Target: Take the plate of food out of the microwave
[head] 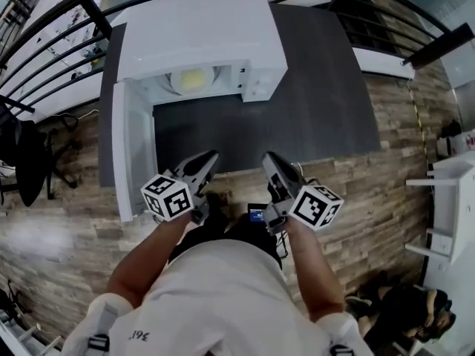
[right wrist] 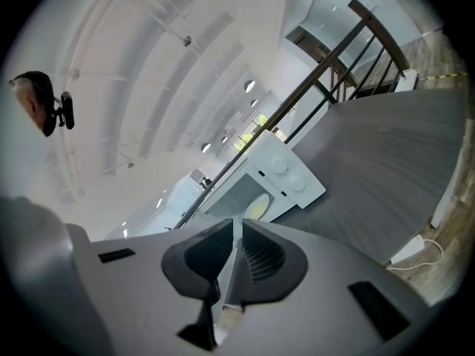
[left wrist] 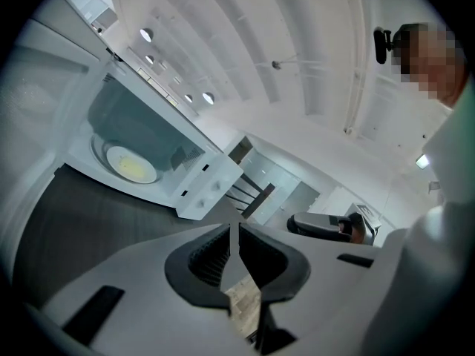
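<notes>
Plate of food (head: pixel 191 80) sits inside the white microwave (head: pixel 204 35), far side of the dark table (head: pixel 319 95), with the door (head: pixel 130 150) swung wide open to the left. Left gripper (head: pixel 210 157) and right gripper (head: pixel 269 157) hover over the table's near edge, well apart from the plate, each with jaws pressed together and nothing between them.

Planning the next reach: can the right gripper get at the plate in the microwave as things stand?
Probably yes. The door stands open, the plate shows inside, and only bare table lies between it and the right gripper. Its jaws are together and must open first.
</notes>
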Demonstrator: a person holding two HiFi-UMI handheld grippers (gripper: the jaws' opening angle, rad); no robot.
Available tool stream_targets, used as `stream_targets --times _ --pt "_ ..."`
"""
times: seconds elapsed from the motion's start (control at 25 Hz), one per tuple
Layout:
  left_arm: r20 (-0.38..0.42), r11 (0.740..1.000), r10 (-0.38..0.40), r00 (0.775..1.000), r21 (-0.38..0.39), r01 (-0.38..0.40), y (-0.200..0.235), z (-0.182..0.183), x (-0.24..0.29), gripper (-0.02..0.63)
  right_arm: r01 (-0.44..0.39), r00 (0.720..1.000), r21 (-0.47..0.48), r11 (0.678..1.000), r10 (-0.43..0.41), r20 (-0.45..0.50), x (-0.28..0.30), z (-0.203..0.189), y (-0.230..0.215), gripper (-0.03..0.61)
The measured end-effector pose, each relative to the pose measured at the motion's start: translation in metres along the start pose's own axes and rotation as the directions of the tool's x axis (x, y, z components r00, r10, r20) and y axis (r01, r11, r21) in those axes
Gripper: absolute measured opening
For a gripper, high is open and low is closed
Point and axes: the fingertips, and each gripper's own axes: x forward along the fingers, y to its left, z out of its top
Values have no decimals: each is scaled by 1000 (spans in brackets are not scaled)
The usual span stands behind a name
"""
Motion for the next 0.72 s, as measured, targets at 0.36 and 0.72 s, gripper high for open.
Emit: stream_targets --times 0.36,0.72 --pt "66 993 99 993 -67 -94 49 28 8 23 2 998 -37 999 -4 -55 59 5 -7 21" --pt "148 942 316 937 -163 -291 98 41 11 23 -24 976 -73 997 8 -216 134 3 -32 21"
